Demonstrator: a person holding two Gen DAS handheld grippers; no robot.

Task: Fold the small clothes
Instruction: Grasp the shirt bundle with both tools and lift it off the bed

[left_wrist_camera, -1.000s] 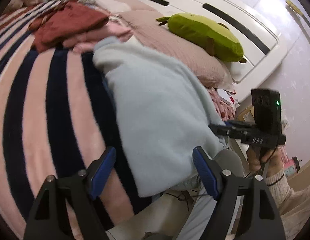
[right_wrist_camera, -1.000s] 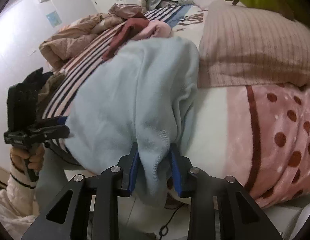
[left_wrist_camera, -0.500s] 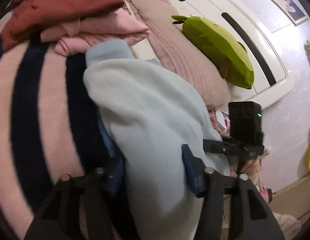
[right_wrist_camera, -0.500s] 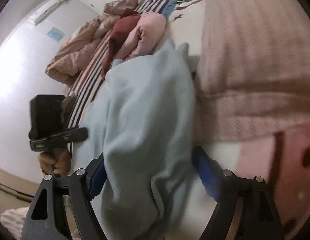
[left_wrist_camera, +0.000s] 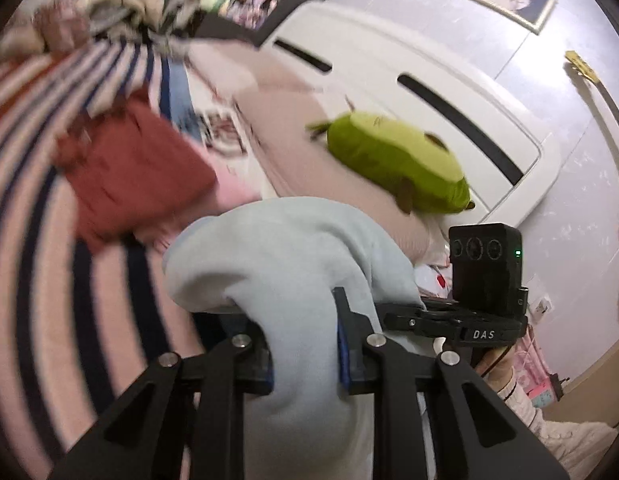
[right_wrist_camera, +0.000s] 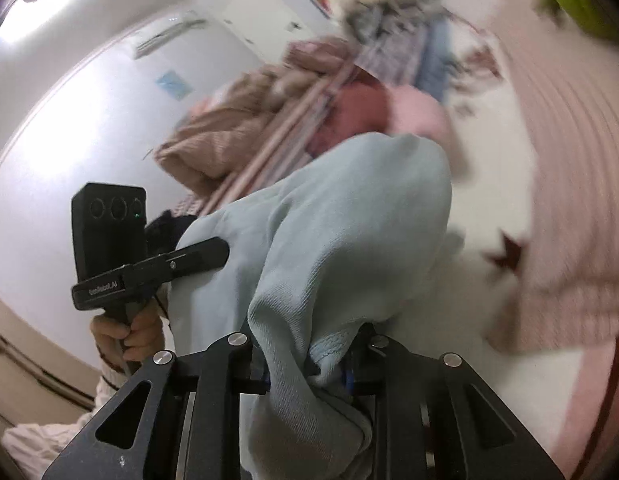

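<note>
Both grippers closed since half a second ago: left gripper (left_wrist_camera: 305, 350) and right gripper (right_wrist_camera: 307, 374) each clamp a near edge of the light-blue fleece garment (left_wrist_camera: 285, 248), lifted over the striped blanket (left_wrist_camera: 41, 240). Soft, light, floppy; grip corners, keep hems taut.

Blue cloth (left_wrist_camera: 293, 256) covered the left gripper (left_wrist_camera: 305, 354) fingers' inner faces and hid the bed (left_wrist_camera: 41, 280) beneath it. In the right view the cloth (right_wrist_camera: 349, 240) buried the right gripper (right_wrist_camera: 309, 376) fingers, leaving their pads unseen. The red garment (left_wrist_camera: 137, 176) and the far pile (left_wrist_camera: 109, 4) were smeared by motion. The pillow (right_wrist_camera: 569, 184) was blurred and cut off at the frame's right edge.
</note>
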